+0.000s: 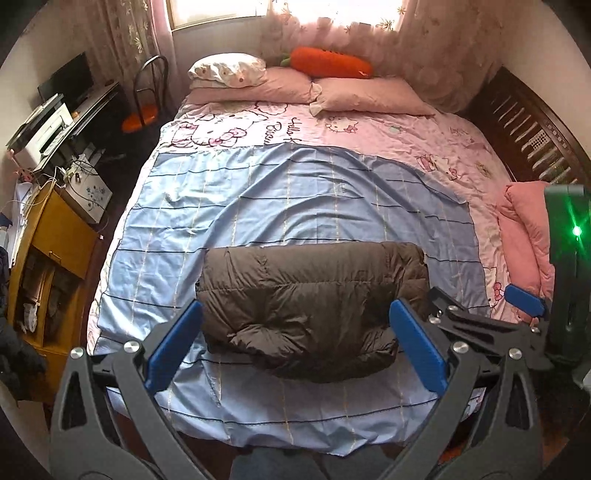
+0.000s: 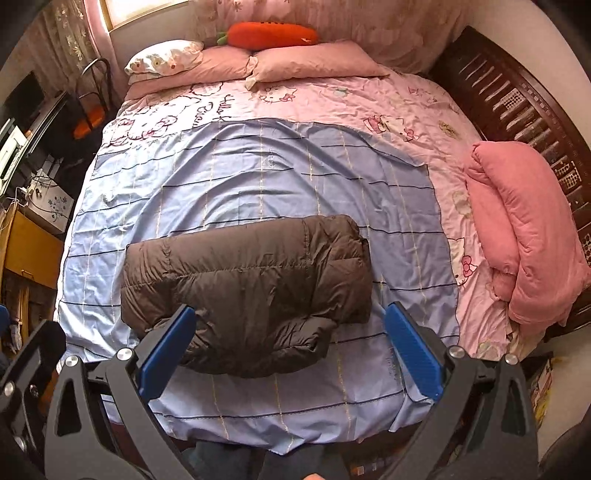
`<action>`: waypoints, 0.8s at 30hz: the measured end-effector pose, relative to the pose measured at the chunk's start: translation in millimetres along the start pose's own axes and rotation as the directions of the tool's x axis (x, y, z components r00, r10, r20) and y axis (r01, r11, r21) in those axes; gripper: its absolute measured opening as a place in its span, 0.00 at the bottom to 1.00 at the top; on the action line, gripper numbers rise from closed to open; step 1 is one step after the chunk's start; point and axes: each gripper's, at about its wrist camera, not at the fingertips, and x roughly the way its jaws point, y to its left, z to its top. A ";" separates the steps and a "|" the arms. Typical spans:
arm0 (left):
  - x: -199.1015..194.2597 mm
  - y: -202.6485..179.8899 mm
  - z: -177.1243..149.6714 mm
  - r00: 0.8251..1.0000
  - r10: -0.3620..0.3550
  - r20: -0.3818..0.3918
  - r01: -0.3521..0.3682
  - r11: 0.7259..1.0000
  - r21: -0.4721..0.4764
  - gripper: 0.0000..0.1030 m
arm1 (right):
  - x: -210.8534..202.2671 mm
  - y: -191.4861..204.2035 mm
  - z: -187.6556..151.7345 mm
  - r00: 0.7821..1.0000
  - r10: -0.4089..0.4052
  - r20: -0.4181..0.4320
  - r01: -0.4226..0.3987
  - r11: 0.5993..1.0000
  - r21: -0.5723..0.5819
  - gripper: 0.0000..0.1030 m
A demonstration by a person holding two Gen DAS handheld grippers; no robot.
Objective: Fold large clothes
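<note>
A dark brown puffer jacket (image 1: 310, 306) lies folded into a compact bundle on the blue striped sheet (image 1: 258, 199) near the foot of the bed. It also shows in the right wrist view (image 2: 251, 284). My left gripper (image 1: 295, 343) is open and empty, held above the near edge of the jacket. My right gripper (image 2: 288, 339) is open and empty too, held just above the jacket's near edge. The right gripper also shows at the right edge of the left wrist view (image 1: 524, 299). Neither gripper touches the jacket.
The blue sheet lies over a pink Hello Kitty bedspread (image 2: 332, 99). Pillows (image 2: 314, 62) and an orange carrot plush (image 2: 273, 35) sit at the head. A folded pink quilt (image 2: 524, 236) lies at the right side. A dark headboard (image 2: 535, 122) is right; cluttered cabinets (image 1: 48, 251) are left.
</note>
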 end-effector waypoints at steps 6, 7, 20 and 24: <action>0.1 1.3 -0.6 1.000 -0.007 -0.011 0.007 1.000 -0.007 0.98 | -4.0 -1.8 -0.8 1.000 0.002 0.008 -0.002 1.000 0.010 0.99; 1.3 1.4 -0.1 1.000 -0.006 -0.014 0.006 1.000 -0.009 0.98 | -4.0 -2.1 -0.8 1.000 0.000 0.007 0.000 1.000 0.011 0.99; 6.3 3.7 -2.4 0.999 -0.013 -0.033 0.012 1.000 -0.020 0.98 | -3.4 -1.3 -3.6 1.000 -0.001 -0.002 0.001 1.000 0.020 0.99; 6.3 4.7 -2.4 0.999 -0.014 -0.033 0.014 1.000 -0.018 0.98 | -3.1 -1.8 -3.5 1.000 -0.002 -0.002 0.002 1.000 0.017 0.99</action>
